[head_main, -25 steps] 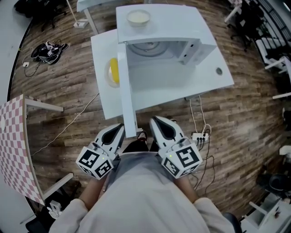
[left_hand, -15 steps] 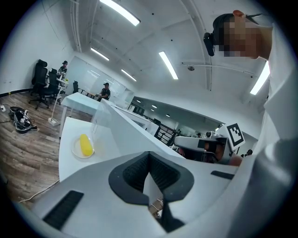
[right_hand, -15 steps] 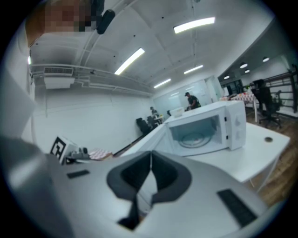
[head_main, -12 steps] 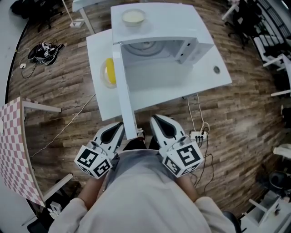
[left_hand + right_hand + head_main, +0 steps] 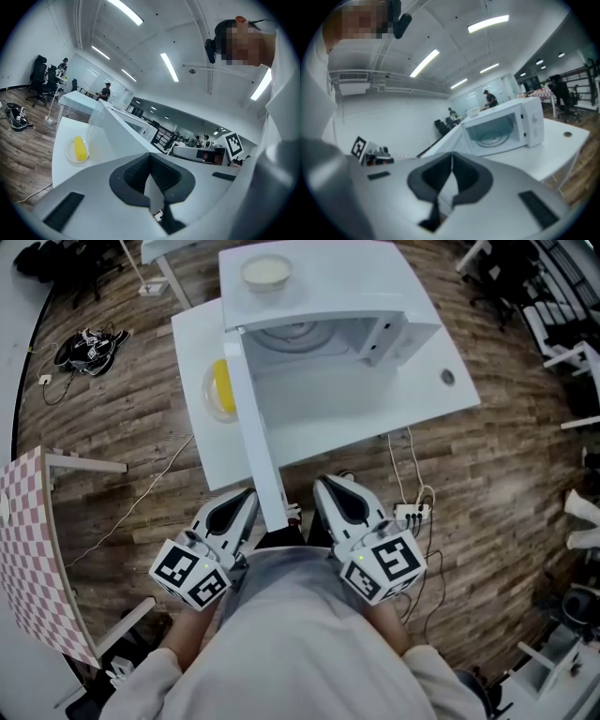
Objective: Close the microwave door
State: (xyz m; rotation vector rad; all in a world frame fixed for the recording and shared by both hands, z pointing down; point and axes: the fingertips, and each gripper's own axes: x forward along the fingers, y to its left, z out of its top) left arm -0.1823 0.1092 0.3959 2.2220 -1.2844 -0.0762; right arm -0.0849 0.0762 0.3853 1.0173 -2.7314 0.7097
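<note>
Looking down at a white microwave point(image 5: 319, 296) on a white table point(image 5: 375, 418), far side, with the microwave door point(image 5: 253, 427) standing wide open, edge-on, reaching out toward the near side; got a bowl point(image 5: 265, 271) on top of the oven and a yellow thing point(image 5: 222, 385) on a plate point(image 5: 208, 397) just left of the door; holding the left gripper point(image 5: 242, 501) and right gripper point(image 5: 326, 488) low at the near table edge, one either side of the door's end; both pinched together on nothing; can't tell about contact with the door.
</note>
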